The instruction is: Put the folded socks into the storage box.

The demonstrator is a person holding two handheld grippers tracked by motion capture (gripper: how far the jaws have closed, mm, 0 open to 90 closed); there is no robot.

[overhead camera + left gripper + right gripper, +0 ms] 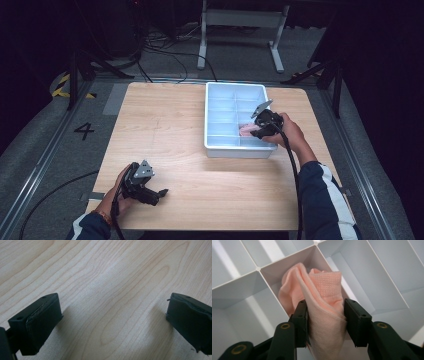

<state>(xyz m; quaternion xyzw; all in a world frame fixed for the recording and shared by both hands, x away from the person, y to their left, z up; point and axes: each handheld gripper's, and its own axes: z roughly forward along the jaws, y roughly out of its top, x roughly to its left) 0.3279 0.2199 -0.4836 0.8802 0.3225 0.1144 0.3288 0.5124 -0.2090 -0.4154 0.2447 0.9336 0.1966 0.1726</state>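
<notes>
Pink knitted fabric — a small sock (pixel 322 302), folded and bunched — is lying partly inside one compartment of a white divided tray (pixel 215 145), with a finer mesh patch showing near its upper fold and its lower end hanging toward the camera. In the high view the sock (pixel 246 130) is sitting in a front compartment on the tray's right side. The right gripper (pixel 325 320) is reaching into that compartment with its jaws standing on either side of the sock; the left pad (pixel 302 320) is touching the cloth, the right one sitting just beside it, so the squeeze looks loose. The tray is resting on a pale wooden bench (pixel 165 125). The left gripper (pixel 110 322) is hovering low over the bare bench near its front-left corner — jaws spread wide, nothing between them.
</notes>
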